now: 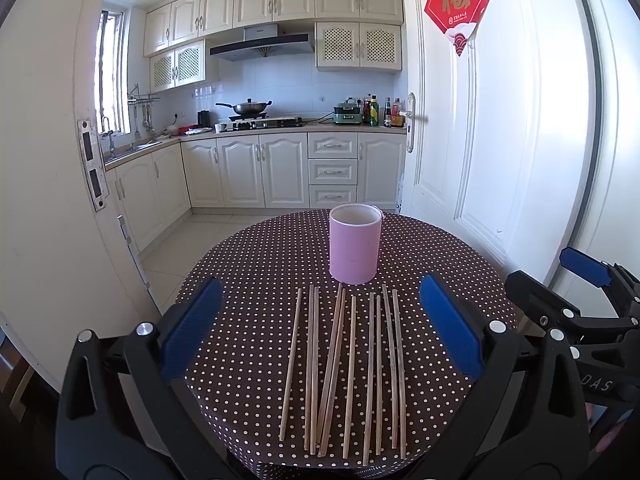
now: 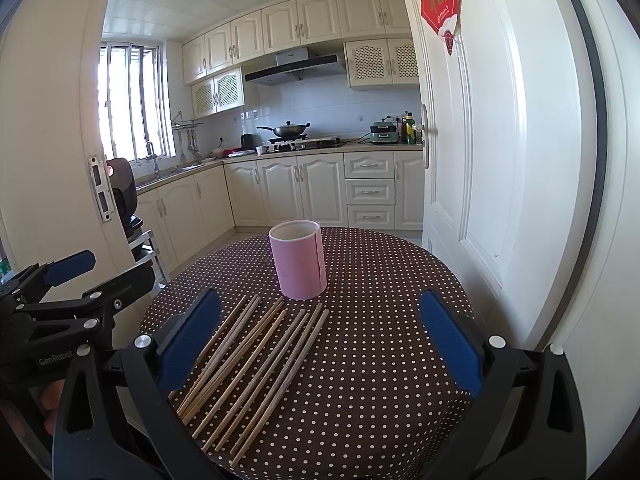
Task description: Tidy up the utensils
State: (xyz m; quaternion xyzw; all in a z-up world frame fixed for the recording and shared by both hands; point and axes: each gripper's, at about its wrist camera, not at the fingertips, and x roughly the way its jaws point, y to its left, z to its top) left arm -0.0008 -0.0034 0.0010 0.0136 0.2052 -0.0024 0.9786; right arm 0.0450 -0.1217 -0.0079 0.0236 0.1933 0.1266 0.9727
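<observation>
- Your left tool (image 1: 320, 332) has its blue pads spread wide and holds nothing; it hangs above the near edge of the tabletop (image 1: 248, 264), and the row of chopsticks (image 1: 344, 368) sits between its fingers in the left wrist view.
- Your right tool (image 2: 320, 340) is likewise wide apart and holds nothing, over the right part of the same tabletop (image 2: 384, 320).
- Each tool shows in the other's camera: the right tool (image 1: 576, 292) at the right edge of the left wrist view, the left tool (image 2: 72, 284) at the left edge of the right wrist view, both off the side of the cloth.
- The chopsticks (image 2: 256, 372) lie flat on the brown polka-dot cloth, side by side in a loose row, some touching or crossing slightly, tips pointing toward the holder.
- The pink holder (image 1: 355, 244) stands upright just beyond the far ends of the chopsticks, mouth up; nothing sticks out of it. In the right wrist view the pink holder (image 2: 298, 260) shows a vertical seam down its side.
- Behind the tabletop a white door (image 1: 500, 140) stands at the right, and a kitchen lies beyond.
</observation>
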